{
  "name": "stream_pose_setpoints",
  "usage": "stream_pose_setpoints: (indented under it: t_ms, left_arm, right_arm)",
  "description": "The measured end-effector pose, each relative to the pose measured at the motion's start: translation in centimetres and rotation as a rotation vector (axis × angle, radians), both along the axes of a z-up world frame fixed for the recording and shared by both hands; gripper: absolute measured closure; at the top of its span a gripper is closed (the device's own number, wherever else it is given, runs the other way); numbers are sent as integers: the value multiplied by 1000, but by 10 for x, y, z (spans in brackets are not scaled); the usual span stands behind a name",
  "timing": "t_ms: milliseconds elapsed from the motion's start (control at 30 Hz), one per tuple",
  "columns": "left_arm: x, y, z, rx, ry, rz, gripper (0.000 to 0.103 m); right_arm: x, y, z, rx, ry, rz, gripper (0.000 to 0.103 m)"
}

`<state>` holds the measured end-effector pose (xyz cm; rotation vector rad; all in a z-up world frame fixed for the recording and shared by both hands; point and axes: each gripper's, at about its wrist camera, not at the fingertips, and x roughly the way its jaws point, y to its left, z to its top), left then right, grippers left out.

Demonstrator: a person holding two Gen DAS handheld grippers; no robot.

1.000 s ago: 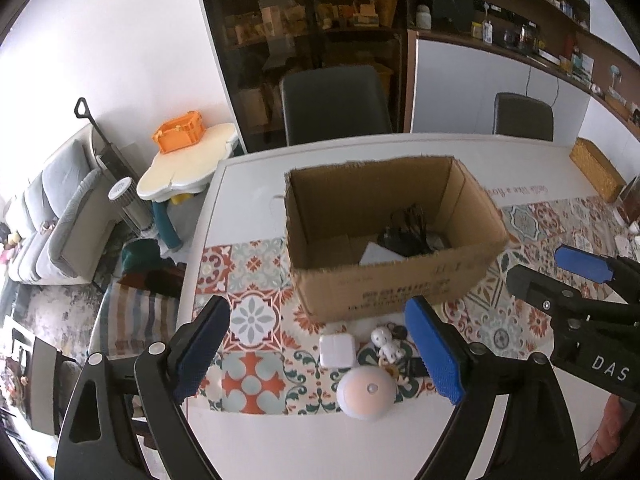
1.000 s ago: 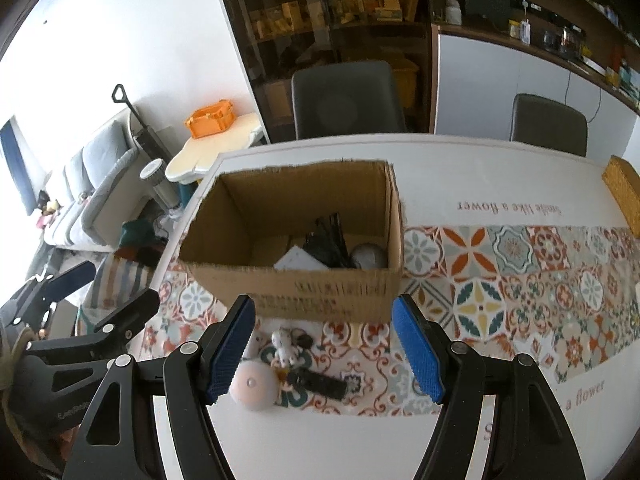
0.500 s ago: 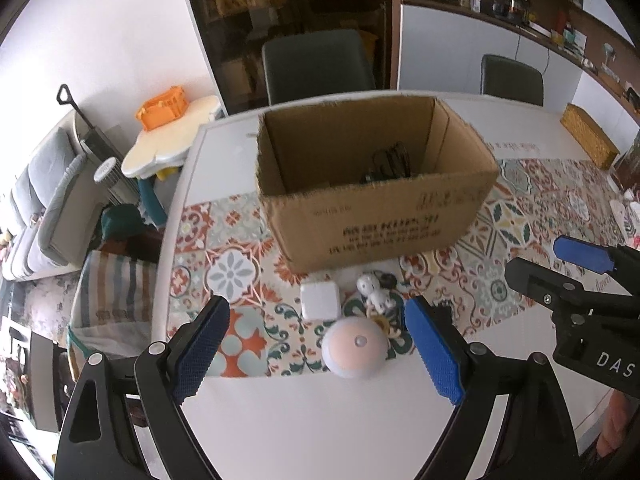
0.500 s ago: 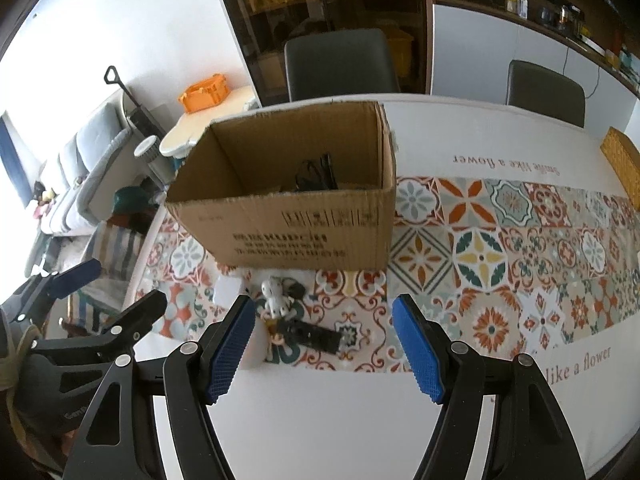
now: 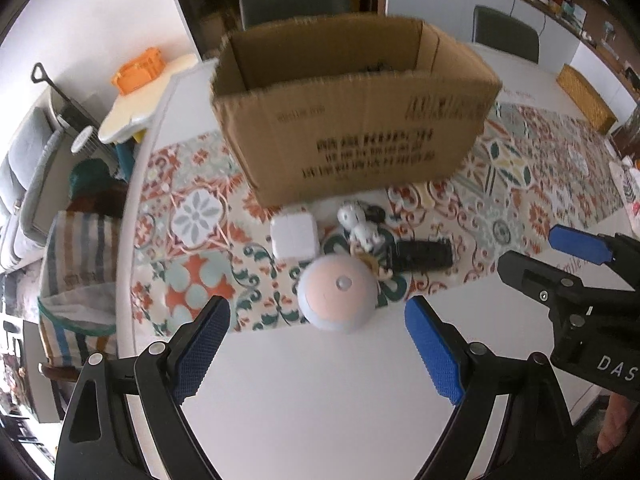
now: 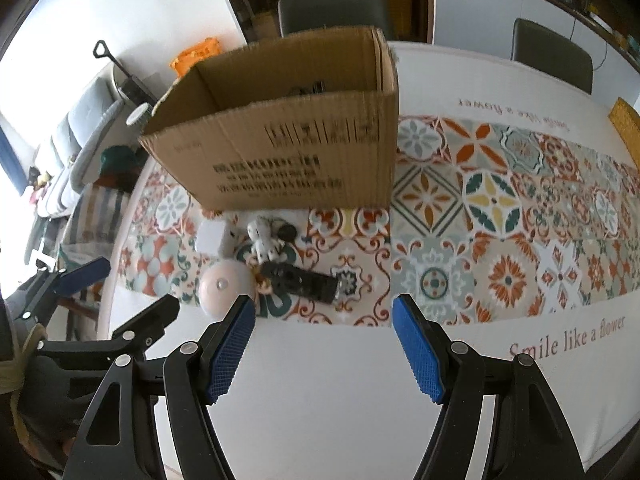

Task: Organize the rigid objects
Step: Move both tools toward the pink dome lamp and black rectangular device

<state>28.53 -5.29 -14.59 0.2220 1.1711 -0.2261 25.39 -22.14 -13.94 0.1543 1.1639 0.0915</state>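
2 ribbed blue tongs (image 5: 316,344) (image 6: 322,346), corrugated box (image 5: 352,128), smooth dome (image 5: 338,294)

White table (image 5: 304,420) with a patterned runner (image 6: 500,216), dark chairs (image 6: 332,8) behind, grey sofa (image 5: 24,168) left.

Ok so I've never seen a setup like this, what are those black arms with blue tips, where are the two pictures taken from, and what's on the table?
There is no robot here. A person holds a two-finger clamp tool in each hand, and each tool carries a wide-angle camera looking along its fingers. One picture comes from the left gripper, the other from the right gripper; the blue tips are their finger pads. Both grippers are open and hold nothing.

On the patterned tablecloth stands an open cardboard box with some dark items inside. In front of it lie a white square block, a small white spotted figurine, a black bar-shaped gadget and a round pinkish dome, which sits nearest the left gripper.
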Motion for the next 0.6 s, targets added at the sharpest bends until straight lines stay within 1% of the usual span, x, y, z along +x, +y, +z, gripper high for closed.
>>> stream_pose_setpoints:
  t_ms: [333,600]
  left_arm:
    - [7,-6,-38,3,93,-22,13]
    - [19,-15,-63,-6,132,-46,13]
  right_arm:
    - [1,-4,-30,4,82,-12,32]
    - [8,-7,-52,2,138,-19,32]
